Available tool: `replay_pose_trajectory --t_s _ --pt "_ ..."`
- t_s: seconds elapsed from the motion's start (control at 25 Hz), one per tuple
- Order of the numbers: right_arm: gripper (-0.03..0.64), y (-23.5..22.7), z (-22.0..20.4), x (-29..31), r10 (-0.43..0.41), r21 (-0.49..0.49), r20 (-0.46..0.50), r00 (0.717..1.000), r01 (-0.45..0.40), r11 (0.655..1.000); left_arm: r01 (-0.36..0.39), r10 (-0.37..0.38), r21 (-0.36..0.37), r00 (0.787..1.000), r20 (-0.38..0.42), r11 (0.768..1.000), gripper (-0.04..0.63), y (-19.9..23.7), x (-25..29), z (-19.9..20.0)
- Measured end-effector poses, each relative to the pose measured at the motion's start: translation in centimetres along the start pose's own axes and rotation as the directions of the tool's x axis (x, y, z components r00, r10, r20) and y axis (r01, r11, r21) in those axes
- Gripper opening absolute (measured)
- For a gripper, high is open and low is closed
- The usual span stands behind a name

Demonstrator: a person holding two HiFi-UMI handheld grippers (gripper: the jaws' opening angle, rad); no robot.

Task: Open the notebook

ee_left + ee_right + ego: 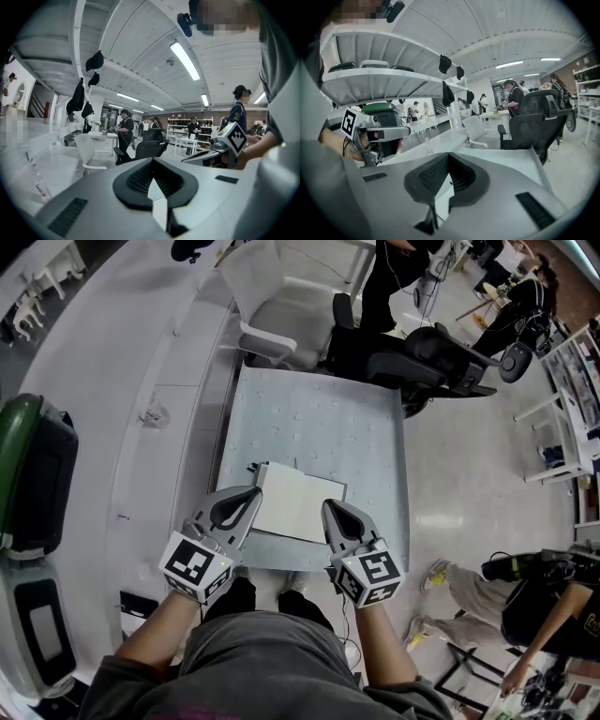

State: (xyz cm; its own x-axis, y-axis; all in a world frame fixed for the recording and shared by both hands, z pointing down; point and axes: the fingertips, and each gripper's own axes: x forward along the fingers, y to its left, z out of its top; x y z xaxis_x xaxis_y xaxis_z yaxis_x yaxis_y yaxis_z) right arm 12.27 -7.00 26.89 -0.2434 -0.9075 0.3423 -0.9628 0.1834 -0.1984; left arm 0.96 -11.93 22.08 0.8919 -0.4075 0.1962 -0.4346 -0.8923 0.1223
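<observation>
A closed white notebook (pixel 295 501) lies near the front edge of the pale grey table (pixel 319 418). My left gripper (pixel 251 495) is at the notebook's left edge, jaws together and nothing between them. My right gripper (pixel 331 507) is at its right edge, also shut and empty. Whether either tip touches the cover I cannot tell. In the left gripper view the left gripper (pixel 152 160) has its jaws meeting at the tip, and the right gripper (pixel 220 146) shows off to the right. The right gripper view shows the right gripper (pixel 448 154) shut, with the left gripper (pixel 391 133) to its left.
Black office chairs (pixel 422 357) and a white chair (pixel 272 315) stand beyond the table's far edge. A green-lidded bin (pixel 33 465) sits on the left past a long white bench (pixel 178 381). A person (pixel 534 606) crouches at the lower right.
</observation>
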Motion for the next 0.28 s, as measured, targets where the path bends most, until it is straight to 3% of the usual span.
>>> replay_pose_trajectory --t_s 0.28 --pt "0.002 -0.51 0.2 0.07 0.017 -0.004 -0.003 1.0 -0.017 1.0 -0.01 0.01 -0.001 1.0 -0.016 1.0 0.0 -0.2 0.48 -0.21"
